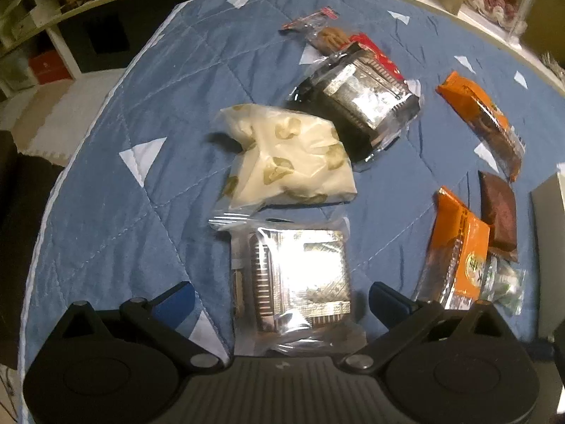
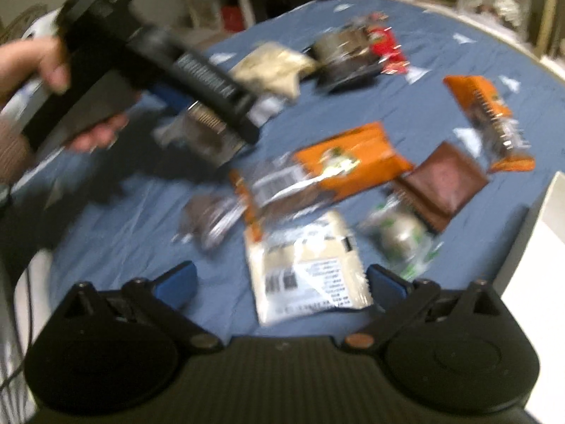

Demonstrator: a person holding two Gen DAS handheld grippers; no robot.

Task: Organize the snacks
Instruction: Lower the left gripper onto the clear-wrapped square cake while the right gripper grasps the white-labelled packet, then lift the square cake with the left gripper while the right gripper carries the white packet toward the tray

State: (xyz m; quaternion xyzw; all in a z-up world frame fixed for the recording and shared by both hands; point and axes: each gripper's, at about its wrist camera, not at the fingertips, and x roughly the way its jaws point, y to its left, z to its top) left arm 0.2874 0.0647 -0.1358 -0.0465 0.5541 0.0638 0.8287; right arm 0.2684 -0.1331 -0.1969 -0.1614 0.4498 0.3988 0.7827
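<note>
Round tabletop under a blue quilted cloth, pale rim showing only along the far arc; cloth hanging over the left edge. Widest open stretch of cloth on the left side and toward the far edge; middle and right side crowded with snacks. White box wall standing at the right edge.

Left gripper low over the near part of the cloth, blue fingers spread wide and level, straddling a clear-wrapped foil cake tray without touching it. Just beyond the tray, a cream packet with green pieces; beyond that, touching it, a dark foil tray with a red packet tucked behind. Toward the right edge, one orange packet, then nearer a second orange packet beside a brown square packet and a small green-and-clear sweet.

Right gripper also low and level, view blurred, fingers opened wide around nothing, a white label-side packet lying flat on the cloth between them. Small dark wrapped piece left of it, apart. Hand at the left edge clasping the other tool's black body, which slants down toward the middle of the cloth.
</note>
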